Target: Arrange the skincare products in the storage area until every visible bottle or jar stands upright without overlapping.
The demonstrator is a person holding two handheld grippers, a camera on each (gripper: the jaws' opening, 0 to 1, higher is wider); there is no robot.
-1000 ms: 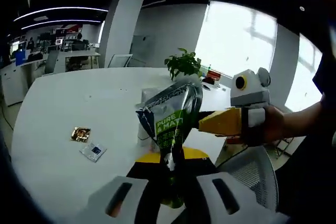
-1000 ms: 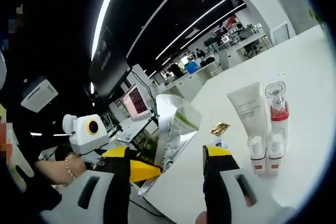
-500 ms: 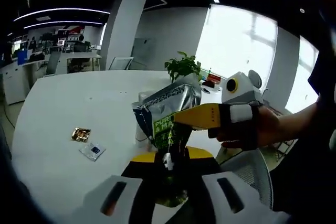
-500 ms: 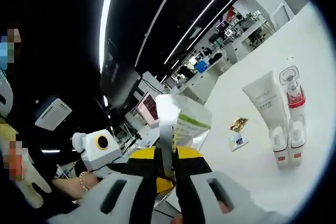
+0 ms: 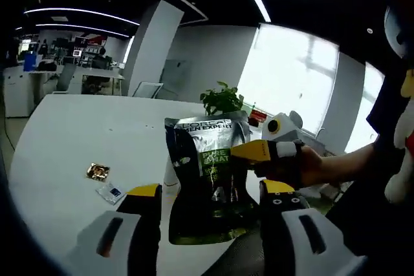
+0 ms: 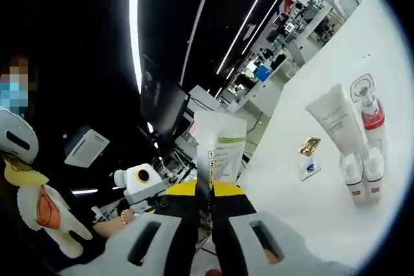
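Now, in the left gripper view: left tongs (image 5: 210, 208) spread wide around a glossy dark foil pouch (image 5: 208, 179) above the smooth white tabletop (image 5: 77, 134); right tongs (image 5: 249, 151) pinching its edge; two small flat sachets (image 5: 105, 182) lying nearby. In the right gripper view: right tongs (image 6: 204, 208) pressed together on the pouch's crinkled edge (image 6: 217, 150); white tube (image 6: 337, 117) and red-banded pump bottle (image 6: 370, 111) upright beyond.
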